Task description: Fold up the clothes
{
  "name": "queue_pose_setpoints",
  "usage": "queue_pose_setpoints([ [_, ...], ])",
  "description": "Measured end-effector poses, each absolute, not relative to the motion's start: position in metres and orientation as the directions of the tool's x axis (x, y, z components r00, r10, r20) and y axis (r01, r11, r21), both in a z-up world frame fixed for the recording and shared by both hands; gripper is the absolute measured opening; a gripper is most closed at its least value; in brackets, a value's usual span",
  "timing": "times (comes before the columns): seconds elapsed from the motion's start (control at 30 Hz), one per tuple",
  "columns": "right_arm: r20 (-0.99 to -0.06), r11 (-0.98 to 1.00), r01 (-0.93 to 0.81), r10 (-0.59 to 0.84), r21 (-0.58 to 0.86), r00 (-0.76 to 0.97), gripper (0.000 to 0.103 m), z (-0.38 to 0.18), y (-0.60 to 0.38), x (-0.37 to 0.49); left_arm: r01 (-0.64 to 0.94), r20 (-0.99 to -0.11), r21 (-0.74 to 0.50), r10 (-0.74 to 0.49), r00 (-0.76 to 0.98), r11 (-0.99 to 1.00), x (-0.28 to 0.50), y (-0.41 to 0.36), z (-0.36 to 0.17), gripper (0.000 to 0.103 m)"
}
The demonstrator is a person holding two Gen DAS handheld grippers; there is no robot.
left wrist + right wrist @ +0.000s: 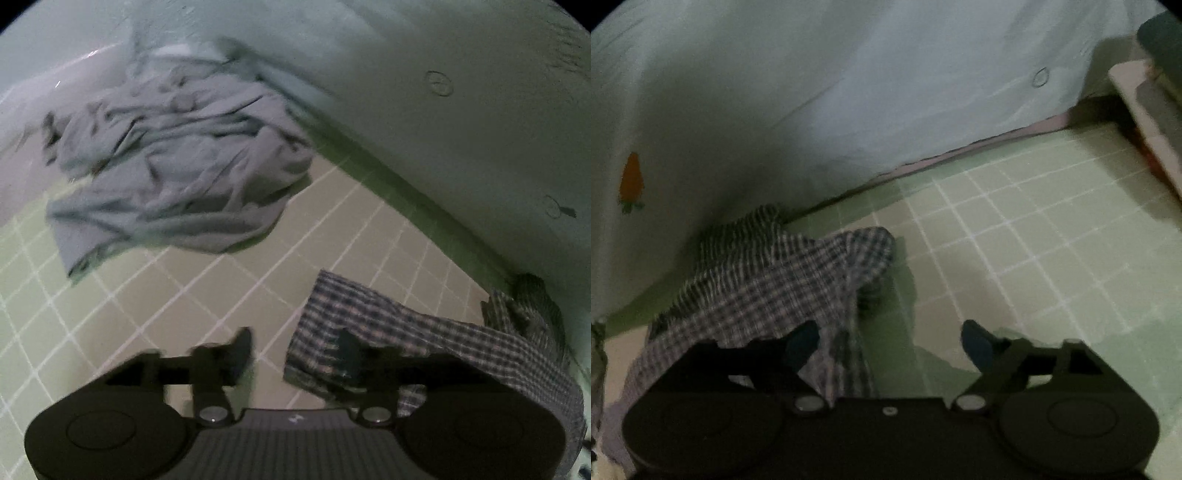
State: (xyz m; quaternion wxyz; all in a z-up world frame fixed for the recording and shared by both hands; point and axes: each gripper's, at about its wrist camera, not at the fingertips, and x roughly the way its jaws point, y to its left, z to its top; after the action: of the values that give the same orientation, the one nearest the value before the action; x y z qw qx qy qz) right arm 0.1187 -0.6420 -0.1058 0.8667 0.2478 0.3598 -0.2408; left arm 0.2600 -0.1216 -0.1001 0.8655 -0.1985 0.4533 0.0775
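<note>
On mat (177,314): two garments (177,166).

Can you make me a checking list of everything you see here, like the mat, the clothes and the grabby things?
Surface: green mat with a white grid, lying flat.
Job's things: checked cloth, rumpled, by the pale sheet; grey garment, crumpled in a heap farther off.
Clutter: flat pale object at the mat's far corner; too blurred to name.
Grippers: left gripper open, one finger over the checked cloth; right gripper open, the cloth's edge beside one finger.
Cables: nothing seen.
Surroundings: pale sheet with a carrot print along the mat's edge; dim light.
</note>
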Motion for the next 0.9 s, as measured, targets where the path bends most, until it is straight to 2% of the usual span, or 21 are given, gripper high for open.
queue_pose_setpoints([
  [0.23,-0.768,0.755,0.608,-0.229,0.248,0.598,0.087,-0.11,-0.627,0.082,-0.257,-0.848,-0.24,-0.073,0.524,0.936,0.274,-0.14,-0.115,0.061],
  [0.3,-0.774,0.744,0.621,-0.233,0.248,0.588,0.087,-0.112,-0.624,0.075,-0.247,-0.849,-0.254,-0.093,0.52,0.935,0.278,-0.144,-0.118,0.056],
  [0.33,-0.777,0.74,0.625,-0.235,0.247,0.585,0.087,-0.113,-0.623,0.073,-0.25,-0.851,-0.247,-0.086,0.519,0.936,0.279,-0.146,-0.12,0.053],
  [0.4,-0.78,0.736,0.631,-0.237,0.244,0.579,0.086,-0.113,-0.621,0.068,-0.254,-0.849,-0.244,-0.08,0.522,0.936,0.282,-0.148,-0.121,0.031],
  [0.47,-0.78,0.733,0.634,-0.237,0.247,0.579,0.086,-0.113,-0.621,0.062,-0.25,-0.841,-0.26,-0.092,0.533,0.933,0.284,-0.149,-0.121,0.014],
  [0.5,-0.779,0.73,0.636,-0.238,0.251,0.58,0.086,-0.112,-0.621,0.059,-0.236,-0.832,-0.268,-0.101,0.545,0.934,0.286,-0.153,-0.118,0.01],
  [0.67,-0.771,0.716,0.654,-0.267,0.243,0.579,0.086,-0.109,-0.627,0.041,-0.08,-0.76,-0.277,-0.168,0.628,0.958,0.283,-0.189,-0.084,0.009],
  [0.77,-0.759,0.708,0.663,-0.287,0.242,0.584,0.086,-0.104,-0.627,0.026,0.046,-0.713,-0.317,-0.27,0.647,0.947,0.273,-0.218,-0.063,0.009],
  [0.9,-0.751,0.694,0.675,-0.302,0.25,0.588,0.086,-0.102,-0.625,0.002,0.274,-0.688,-0.278,-0.39,0.613,0.921,0.238,-0.273,-0.046,0.01],
])
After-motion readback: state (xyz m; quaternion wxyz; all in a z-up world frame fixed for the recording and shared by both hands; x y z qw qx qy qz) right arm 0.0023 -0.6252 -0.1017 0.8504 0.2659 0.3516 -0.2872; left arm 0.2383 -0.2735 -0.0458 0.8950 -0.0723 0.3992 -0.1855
